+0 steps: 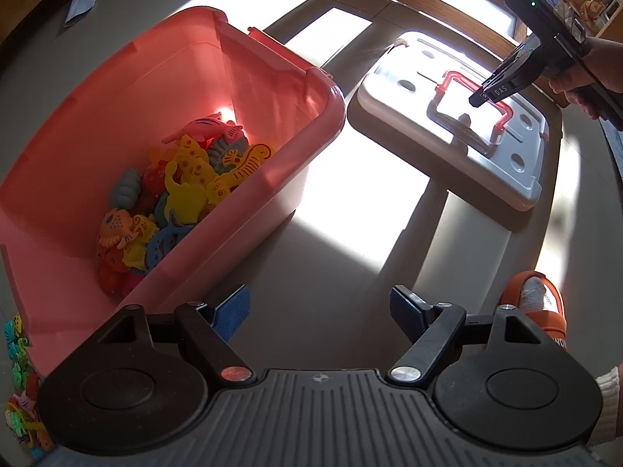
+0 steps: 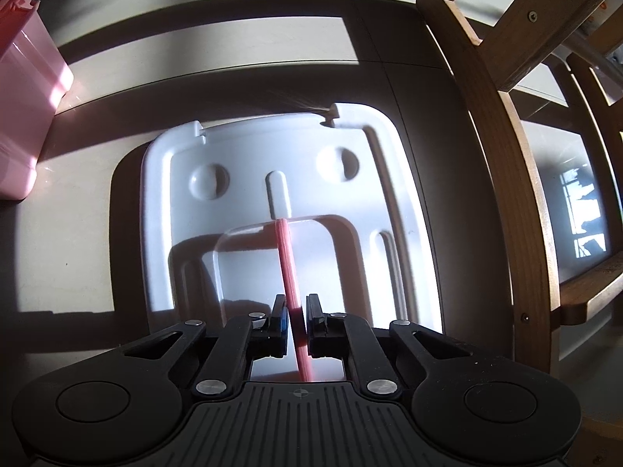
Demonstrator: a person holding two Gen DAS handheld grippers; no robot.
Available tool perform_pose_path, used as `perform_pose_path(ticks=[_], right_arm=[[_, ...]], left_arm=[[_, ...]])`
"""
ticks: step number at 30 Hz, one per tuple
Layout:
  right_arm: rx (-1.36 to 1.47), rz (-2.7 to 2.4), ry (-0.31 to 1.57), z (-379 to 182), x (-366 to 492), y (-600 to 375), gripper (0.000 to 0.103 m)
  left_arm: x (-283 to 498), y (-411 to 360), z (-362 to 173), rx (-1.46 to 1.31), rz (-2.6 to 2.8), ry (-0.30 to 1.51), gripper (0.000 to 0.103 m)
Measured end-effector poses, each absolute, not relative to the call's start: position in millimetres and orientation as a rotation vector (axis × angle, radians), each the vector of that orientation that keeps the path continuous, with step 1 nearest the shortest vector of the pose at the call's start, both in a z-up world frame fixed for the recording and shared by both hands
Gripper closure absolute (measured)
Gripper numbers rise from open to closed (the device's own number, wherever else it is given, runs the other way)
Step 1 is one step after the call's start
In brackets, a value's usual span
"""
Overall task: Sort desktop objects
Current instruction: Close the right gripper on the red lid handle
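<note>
Clearly, the open pink plastic storage bin (image 1: 163,124), part-filled with bright foam animal shapes (image 1: 183,190), sits left of the spread, empty left gripper (image 1: 319,311). Its white plastic lid (image 2: 272,179) lies on the floor directly below the right gripper (image 2: 296,311), which pinches the lid's thin red carry handle (image 2: 286,257). Such a narrow hold could let the lid swing or slip when lifted. "DAS" reads on the right gripper.

Home floor, toy bin (image 1: 163,116), wooden chair (image 2: 506,155)
</note>
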State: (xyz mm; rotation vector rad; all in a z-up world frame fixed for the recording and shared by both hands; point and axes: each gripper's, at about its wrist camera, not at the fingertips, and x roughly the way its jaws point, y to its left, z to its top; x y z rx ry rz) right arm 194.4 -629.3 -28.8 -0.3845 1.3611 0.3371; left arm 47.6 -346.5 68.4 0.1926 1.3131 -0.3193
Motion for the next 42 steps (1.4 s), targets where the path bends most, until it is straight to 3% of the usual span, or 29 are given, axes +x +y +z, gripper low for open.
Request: perform_pose_path(ticks=[22, 25, 26, 27, 29, 42], right_arm=[[-0.489, 0.452, 1.243, 43, 178, -614, 0.103], [-0.469, 0.427, 1.266, 43, 181, -617, 0.096], [-0.450, 0.425, 1.282, 40, 181, -619, 0.088], [-0.440, 0.423, 1.290, 37, 181, -622, 0.074], [-0.449, 0.406, 1.285, 29, 177, -625, 0.064], [-0.422, 0.371, 1.382, -34, 186, -633, 0.063]], left_arm=[[48, -355, 91, 0.121, -0.348, 1.273, 0.022], [44, -355, 93, 0.121, -0.353, 1.265, 0.022], [43, -354, 92, 0.124, -0.352, 1.265, 0.022], [42, -353, 92, 0.128, -0.349, 1.267, 0.022], [41, -351, 89, 0.137, -0.347, 1.275, 0.022], [46, -348, 74, 0.131, -0.343, 1.310, 0.022]])
